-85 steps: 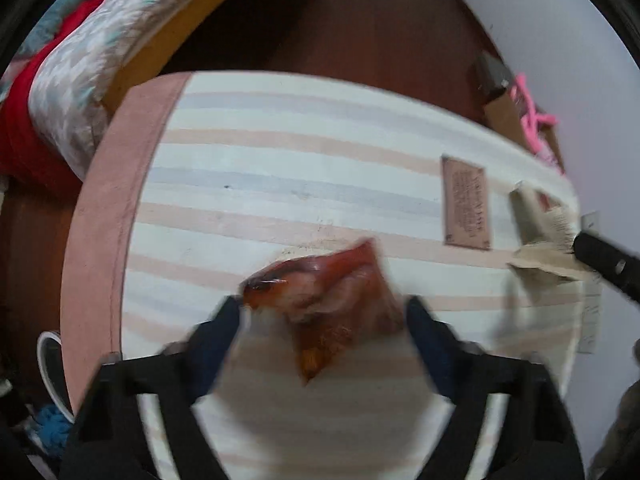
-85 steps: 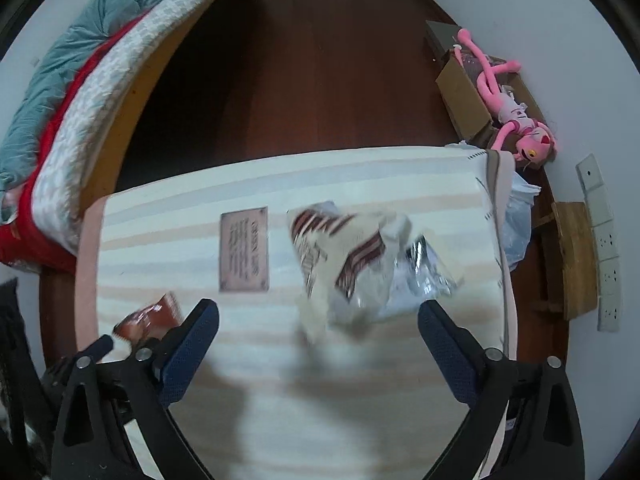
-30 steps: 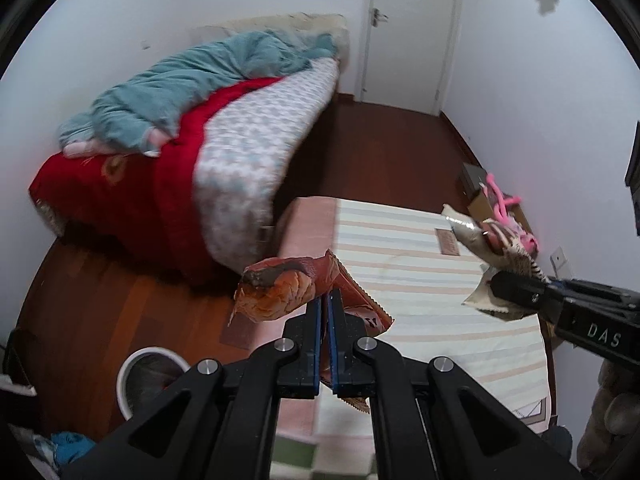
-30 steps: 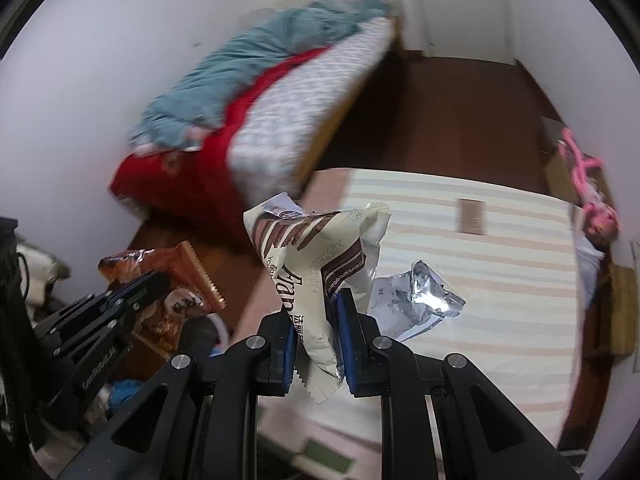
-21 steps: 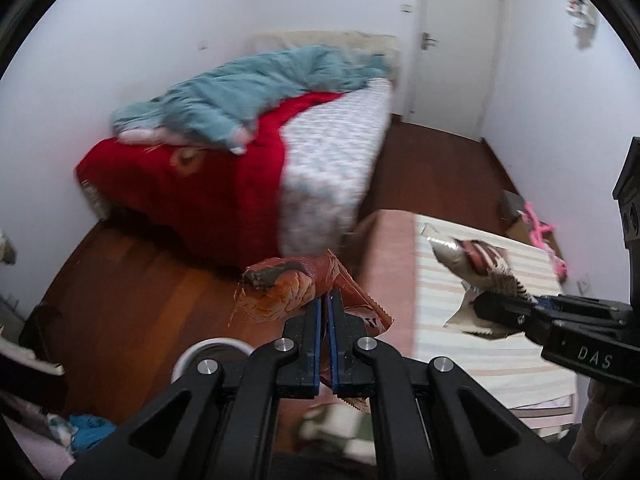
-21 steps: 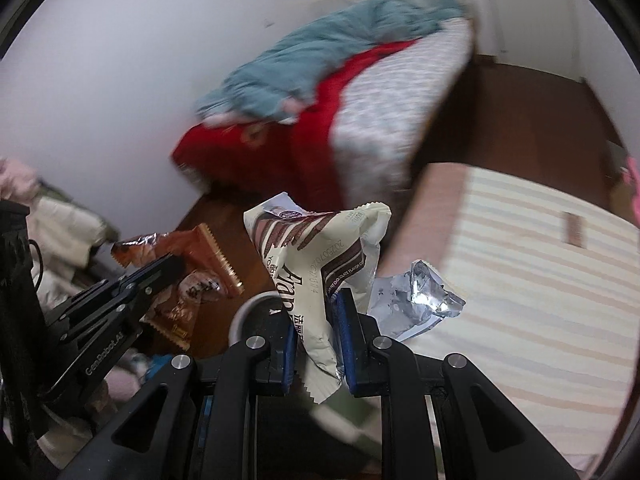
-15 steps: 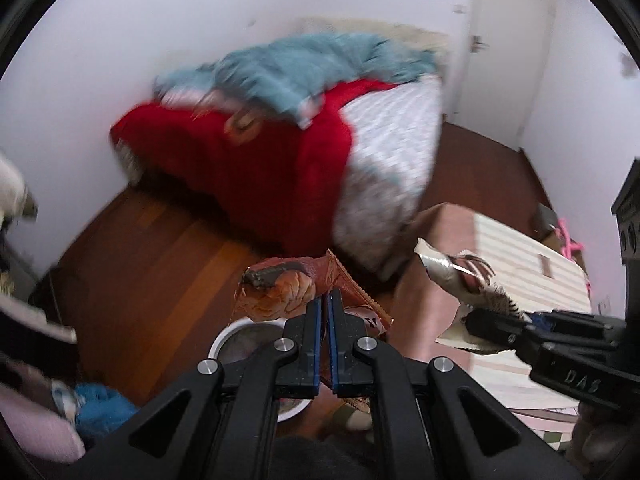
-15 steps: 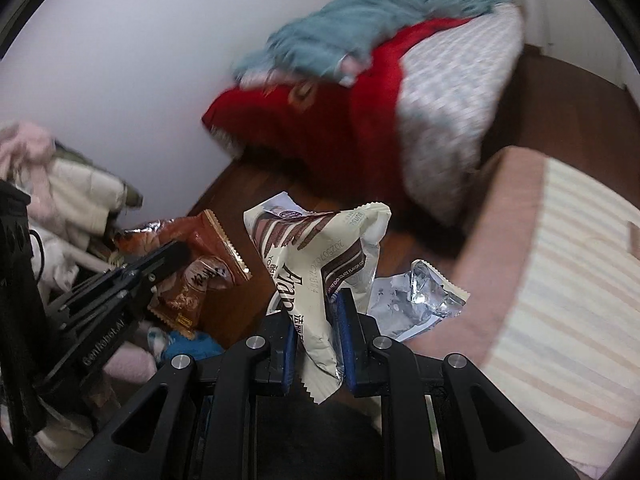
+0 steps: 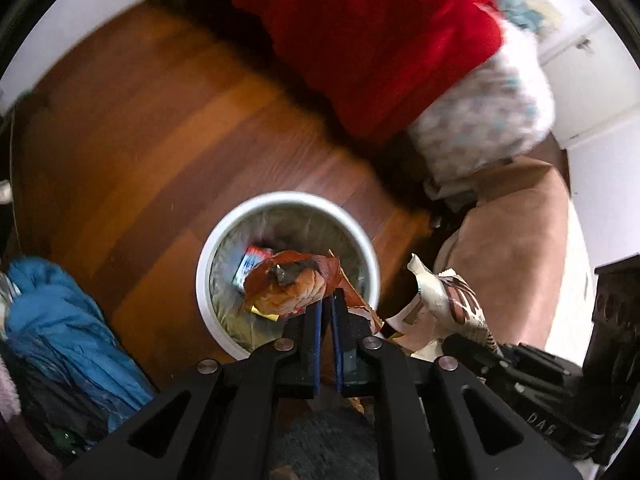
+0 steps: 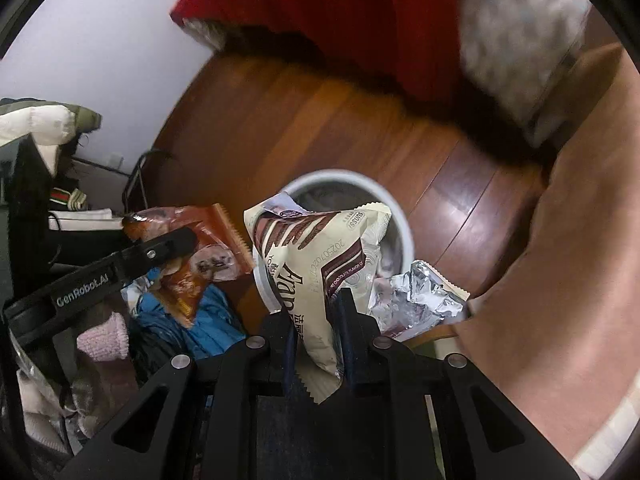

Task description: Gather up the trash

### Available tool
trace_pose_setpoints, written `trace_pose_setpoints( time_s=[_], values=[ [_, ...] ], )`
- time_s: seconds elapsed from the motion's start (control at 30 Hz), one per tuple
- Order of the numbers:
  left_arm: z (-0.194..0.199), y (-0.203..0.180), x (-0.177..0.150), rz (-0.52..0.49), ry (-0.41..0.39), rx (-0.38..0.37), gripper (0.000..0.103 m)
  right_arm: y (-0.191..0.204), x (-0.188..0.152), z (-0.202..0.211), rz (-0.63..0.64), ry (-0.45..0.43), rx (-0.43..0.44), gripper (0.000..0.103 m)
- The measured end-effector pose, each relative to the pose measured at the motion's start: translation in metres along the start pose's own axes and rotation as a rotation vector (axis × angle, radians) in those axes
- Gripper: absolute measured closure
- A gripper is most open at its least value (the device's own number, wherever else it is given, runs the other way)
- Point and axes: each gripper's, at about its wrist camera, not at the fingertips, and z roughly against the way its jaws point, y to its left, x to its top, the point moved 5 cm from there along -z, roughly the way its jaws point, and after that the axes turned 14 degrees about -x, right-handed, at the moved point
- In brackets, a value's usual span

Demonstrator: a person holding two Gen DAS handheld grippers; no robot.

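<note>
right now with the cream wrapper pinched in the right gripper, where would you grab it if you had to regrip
Take the cream wrapper by its flat crimped bottom seam, coming from below, where the right gripper pinches it. That end is thin and flat; the upper part is puffed and crumpled, so pads would likely slip.

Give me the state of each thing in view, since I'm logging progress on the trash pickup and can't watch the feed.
Orange-brown plastic snack wrapper: pinched in left gripper, above the bin, jaws opening.
Cream-and-brown chocolate wafer wrapper: clamped in right gripper, not dropped.
Crumpled silver foil wrapper: hanging beside the cream wrapper, grip unclear.
Round white waste bin: upright, open-topped, lined, holding some trash.
</note>
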Motion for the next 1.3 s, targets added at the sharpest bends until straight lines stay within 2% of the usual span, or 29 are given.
trace_pose_setpoints(
  time_s=[0.07, 0.1, 0.13, 0.17, 0.2, 0.27, 0.33, 0.4, 0.43, 0.5, 0.6, 0.67, 0.77, 0.9, 1.07, 1.3],
  values=[
    [-0.013, 0.013, 0.003, 0.02, 0.024, 0.023, 0.095, 0.0, 0.003, -0.022, 0.0, 0.036, 0.001, 0.083],
    [-0.017, 0.018, 0.004, 0.027, 0.03, 0.029, 0.082, -0.001, 0.005, -0.032, -0.001, 0.049, -0.001, 0.083],
    [-0.02, 0.023, 0.005, 0.038, 0.032, 0.034, 0.055, -0.001, 0.01, -0.041, 0.004, 0.06, 0.002, 0.083],
    [-0.022, 0.029, 0.005, 0.054, 0.026, 0.042, 0.038, 0.003, 0.011, -0.05, 0.01, 0.074, 0.002, 0.082],
    [-0.018, 0.035, 0.003, 0.064, 0.017, 0.042, 0.015, 0.008, 0.015, -0.06, 0.016, 0.087, 0.0, 0.081],
    [-0.014, 0.047, 0.0, 0.089, -0.001, 0.051, 0.013, 0.012, 0.018, -0.072, 0.019, 0.107, 0.014, 0.079],
    [-0.007, 0.058, -0.005, 0.107, -0.006, 0.068, 0.01, 0.014, 0.021, -0.083, 0.025, 0.122, 0.025, 0.071],
    [0.001, 0.069, -0.009, 0.126, -0.02, 0.093, 0.0, 0.017, 0.022, -0.087, 0.028, 0.122, 0.038, 0.048],
    [0.006, 0.073, -0.01, 0.133, -0.028, 0.101, 0.0, 0.021, 0.022, -0.086, 0.029, 0.118, 0.052, 0.042],
    [0.018, 0.078, -0.017, 0.138, -0.057, 0.138, 0.0, 0.025, 0.024, -0.083, 0.031, 0.106, 0.07, 0.02],
    [0.035, 0.079, -0.026, 0.127, -0.106, 0.189, 0.0, 0.022, 0.023, -0.068, 0.045, 0.075, 0.044, 0.004],
    [0.045, 0.077, -0.033, 0.113, -0.131, 0.228, 0.0, 0.016, 0.018, -0.056, 0.056, 0.047, -0.017, 0.0],
    [0.057, 0.069, -0.049, 0.087, -0.15, 0.263, 0.0, 0.007, 0.01, -0.035, 0.084, -0.005, -0.137, 0.0],
    [0.065, 0.049, -0.067, 0.062, -0.149, 0.252, 0.0, -0.002, -0.005, -0.003, 0.104, -0.055, -0.235, 0.0],
    [0.081, 0.019, -0.081, 0.02, -0.162, 0.231, 0.0, -0.006, -0.018, 0.037, 0.118, -0.102, -0.252, 0.0],
    [0.121, -0.03, -0.095, -0.045, -0.203, 0.185, 0.0, -0.004, -0.036, 0.112, 0.133, -0.169, -0.182, 0.0]
  ],
)
